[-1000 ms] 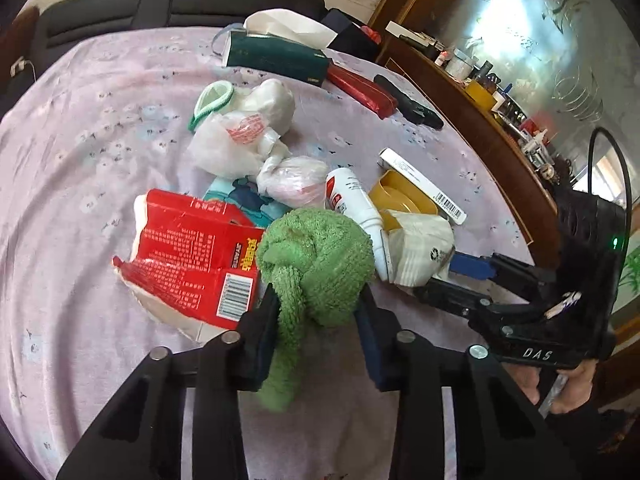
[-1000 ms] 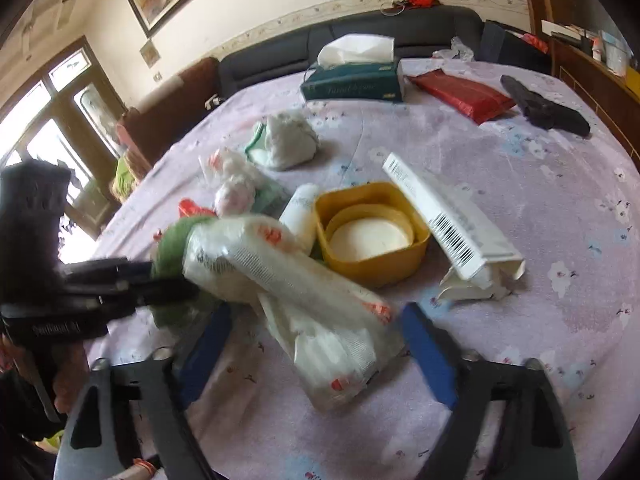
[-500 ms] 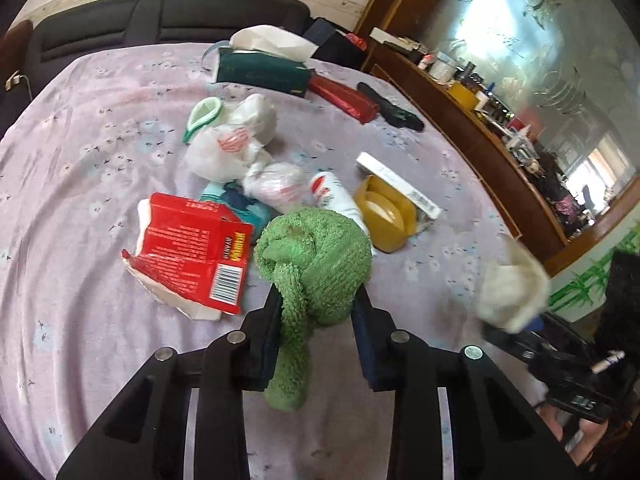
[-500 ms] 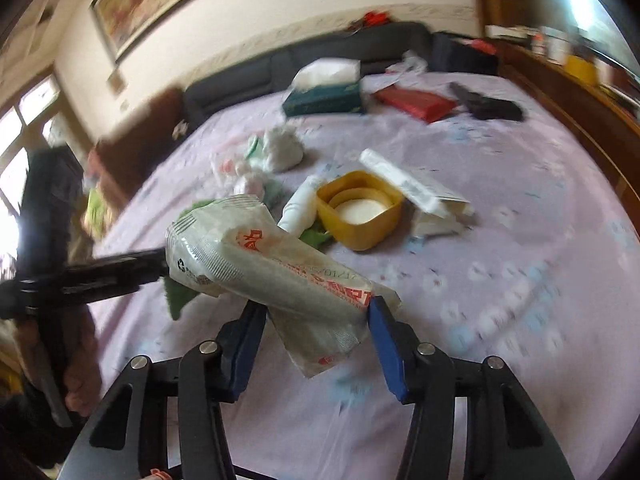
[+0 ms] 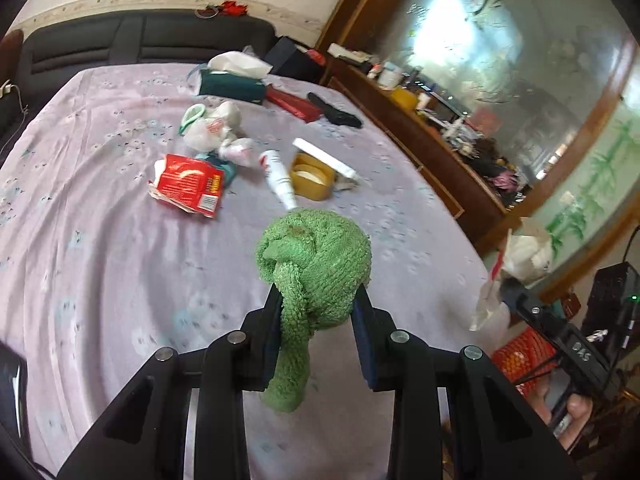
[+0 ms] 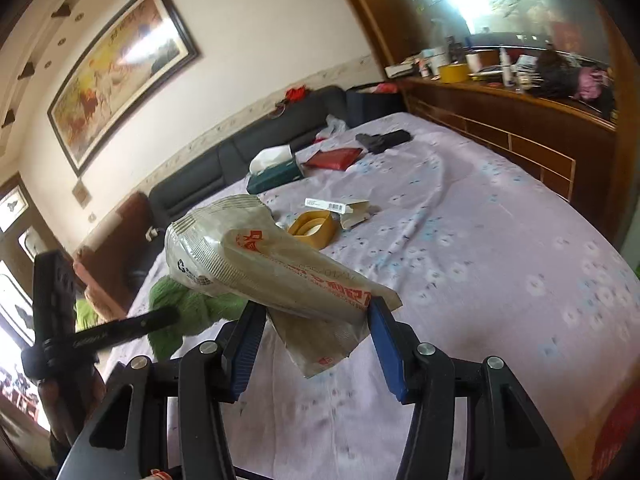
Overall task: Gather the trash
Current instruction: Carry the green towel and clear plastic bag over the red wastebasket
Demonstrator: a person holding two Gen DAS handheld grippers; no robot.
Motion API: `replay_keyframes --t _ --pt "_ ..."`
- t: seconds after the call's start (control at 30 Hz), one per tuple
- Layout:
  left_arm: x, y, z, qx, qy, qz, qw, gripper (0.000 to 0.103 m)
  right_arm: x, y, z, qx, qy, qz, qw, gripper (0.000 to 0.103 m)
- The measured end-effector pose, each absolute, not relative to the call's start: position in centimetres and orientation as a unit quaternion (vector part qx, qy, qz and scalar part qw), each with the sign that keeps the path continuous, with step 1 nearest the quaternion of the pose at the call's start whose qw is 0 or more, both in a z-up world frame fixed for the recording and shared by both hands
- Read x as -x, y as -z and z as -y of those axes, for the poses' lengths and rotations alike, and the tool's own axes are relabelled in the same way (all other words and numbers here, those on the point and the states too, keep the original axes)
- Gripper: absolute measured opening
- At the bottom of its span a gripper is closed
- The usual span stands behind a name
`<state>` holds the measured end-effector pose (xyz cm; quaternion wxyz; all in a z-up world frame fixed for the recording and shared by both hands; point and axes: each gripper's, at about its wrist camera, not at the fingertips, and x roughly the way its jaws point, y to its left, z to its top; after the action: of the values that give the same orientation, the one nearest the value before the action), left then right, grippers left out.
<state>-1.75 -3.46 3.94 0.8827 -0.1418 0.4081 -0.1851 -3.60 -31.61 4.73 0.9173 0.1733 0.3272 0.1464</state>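
The left hand-held gripper (image 5: 316,316) is clamped on a knotted green towel (image 5: 314,264), which it holds up above the near part of the table (image 5: 100,264). The right hand-held gripper (image 6: 316,320) grips a crumpled plastic wrapper (image 6: 260,260) with red print, both pads pressing its sides, and carries it clear of the lilac floral cloth.

More trash lies on the far middle of the table: a torn red packet (image 5: 186,182), a white tube (image 5: 278,176), a yellow tub (image 5: 312,176) with a white barcode box (image 5: 324,156) touching its far side, and a few balled white bags (image 5: 212,128). A tissue box (image 5: 232,82), a red pouch (image 5: 294,104) and a black object (image 5: 336,110) sit farther back.

The step in hand looks like the carry-off: both pieces are lifted and need a bin. Something red-orange (image 5: 524,354) shows low at the near right, beyond the table edge, possibly a basket or bag, though blur leaves that unsure. The next move calls for bringing each load over the container and opening the jaws there, then going back for the remaining pile.
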Motion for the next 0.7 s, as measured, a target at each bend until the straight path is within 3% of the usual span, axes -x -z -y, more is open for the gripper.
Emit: replay_keyframes --t 0.7 --pt "9.3 -11.1 9.2 0.106 0.261 -0.337 0.899 0.031 13.8 -10.0 35.1 -0.182 -0.123 -0.246 0.944 0.056"
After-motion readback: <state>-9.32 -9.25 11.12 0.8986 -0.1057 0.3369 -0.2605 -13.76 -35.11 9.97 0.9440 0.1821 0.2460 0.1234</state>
